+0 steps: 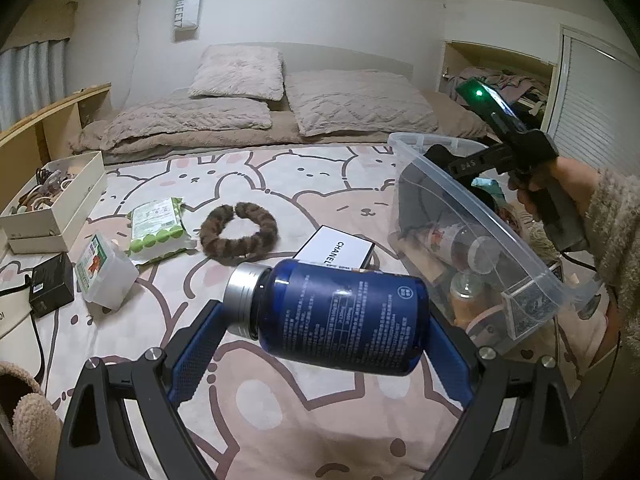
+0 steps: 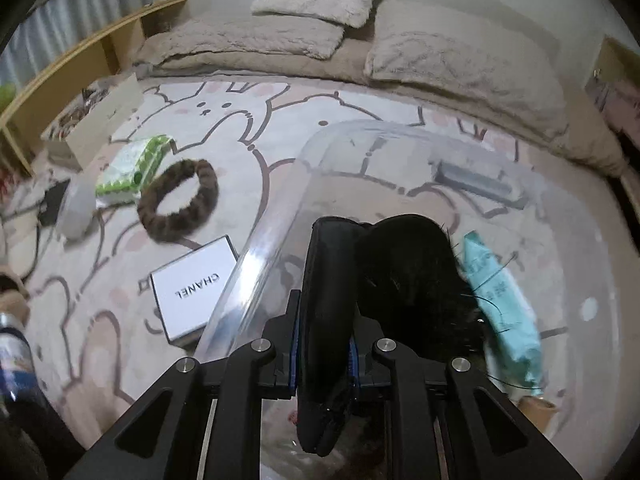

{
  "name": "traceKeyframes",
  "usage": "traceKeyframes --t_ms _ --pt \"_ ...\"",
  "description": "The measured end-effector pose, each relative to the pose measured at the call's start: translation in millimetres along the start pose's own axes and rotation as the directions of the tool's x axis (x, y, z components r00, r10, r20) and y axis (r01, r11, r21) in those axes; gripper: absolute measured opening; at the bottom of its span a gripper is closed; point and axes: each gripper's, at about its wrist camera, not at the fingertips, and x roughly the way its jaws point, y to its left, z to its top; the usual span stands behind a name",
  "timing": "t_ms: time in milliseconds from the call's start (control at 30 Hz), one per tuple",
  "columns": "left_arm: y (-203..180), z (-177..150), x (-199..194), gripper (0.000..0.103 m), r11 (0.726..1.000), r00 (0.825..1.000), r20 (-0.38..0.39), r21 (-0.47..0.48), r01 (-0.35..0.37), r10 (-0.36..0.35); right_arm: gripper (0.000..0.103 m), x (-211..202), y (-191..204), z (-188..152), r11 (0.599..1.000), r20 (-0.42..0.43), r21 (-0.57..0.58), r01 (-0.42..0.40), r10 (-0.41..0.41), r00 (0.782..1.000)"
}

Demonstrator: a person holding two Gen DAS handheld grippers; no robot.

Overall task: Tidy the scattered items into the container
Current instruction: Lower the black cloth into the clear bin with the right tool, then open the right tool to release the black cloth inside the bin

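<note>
Two loads are in hand at once. In the left wrist view, the left tongs (image 1: pixel 324 320) clench a blue supplement bottle (image 1: pixel 340 312) lying sideways, silver cap to the left, above the bunny-print bedcover (image 1: pixel 280 420), with the clear plastic container (image 1: pixel 472 240) just to the right and tilted, some bottles already inside; the fluffy brown hair ring (image 1: pixel 239 236), white Chanel box (image 1: pixel 340 250) and green wipes pack (image 1: pixel 158 229) remain scattered on the cover. In the right wrist view, the right tongs (image 2: pixel 324 356) are clamped on a slim black zip pouch (image 2: pixel 326 320) held over the container's inside (image 2: pixel 256 264), beside a black furry item (image 2: pixel 408 272) and a teal packet (image 2: pixel 500 300). Judging from this, the pouch should go low before release, clear of the rim, so it does not bounce out; the bottle should wait until that side is free, then be laid flat rather than dropped onto the bottles.
</note>
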Motion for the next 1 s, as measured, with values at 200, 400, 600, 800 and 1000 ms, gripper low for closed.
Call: traceKeyframes --t_ms 200,400,600,800,1000 --pt "2.1 0.6 -4.0 0.095 1.000 1.000 0.002 -0.007 -0.001 0.001 0.019 1.1 -11.3 -2.7 0.995 -0.024 0.065 -0.072 0.073 0.997" --pt "-1.2 4.7 -8.3 0.095 1.000 1.000 0.013 0.000 0.008 -0.008 0.054 -30.9 -27.8 -9.4 0.974 0.052 0.168 -0.149 0.142 0.988" --pt "-5.7 7.2 -12.0 0.095 1.000 1.000 0.020 -0.006 0.020 -0.020 0.066 -83.0 -50.3 -4.9 0.943 0.225 0.240 -0.230 0.176 0.958" --pt "-9.1 7.9 -13.2 0.095 1.000 1.000 0.019 -0.001 0.018 -0.018 0.020 -71.7 -35.7 9.2 0.953 0.211 0.184 -0.242 0.202 0.956" --pt "-4.2 7.2 -14.8 0.095 1.000 1.000 0.017 -0.006 -0.001 0.002 0.018 -36.5 -20.9 15.5 0.961 0.108 0.155 -0.229 0.214 0.971"
